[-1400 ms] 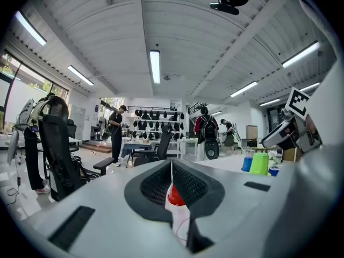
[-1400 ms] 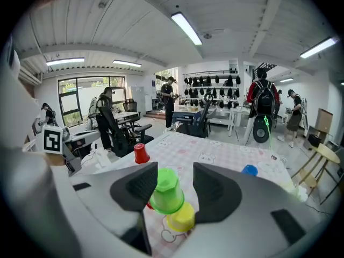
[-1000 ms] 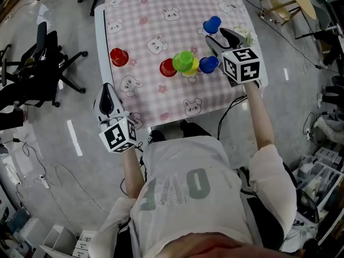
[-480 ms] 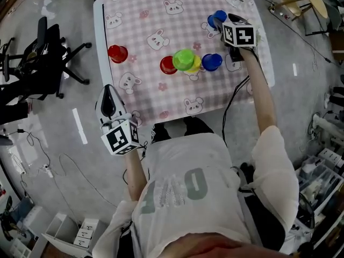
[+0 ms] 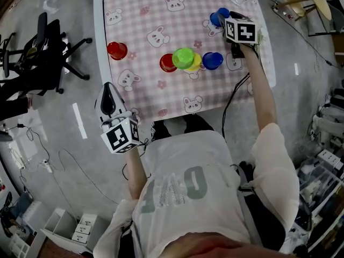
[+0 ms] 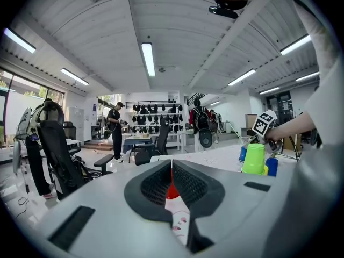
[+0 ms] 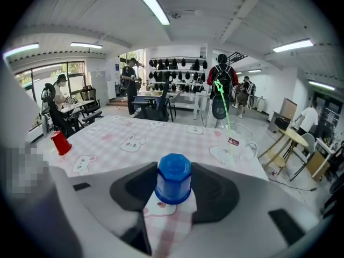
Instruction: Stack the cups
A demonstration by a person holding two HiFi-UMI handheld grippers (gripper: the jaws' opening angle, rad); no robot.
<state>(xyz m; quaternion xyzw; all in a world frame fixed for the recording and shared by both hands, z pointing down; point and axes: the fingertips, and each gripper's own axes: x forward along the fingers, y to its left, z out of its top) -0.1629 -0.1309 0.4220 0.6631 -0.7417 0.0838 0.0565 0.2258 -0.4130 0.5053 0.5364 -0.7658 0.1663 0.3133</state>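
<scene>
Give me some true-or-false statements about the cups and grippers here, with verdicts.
1. The upturned green plastic cup sits stacked on the yellow plastic cup. True.
2. The left gripper holds a cup. False: its jaws are shut on nothing.
3. An upturned blue plastic cup stands between the jaws of the right gripper. True; they have just been closing on it.
4. Three red cups stand on the pink checked tablecloth. False: there are two red plastic cups.
</scene>
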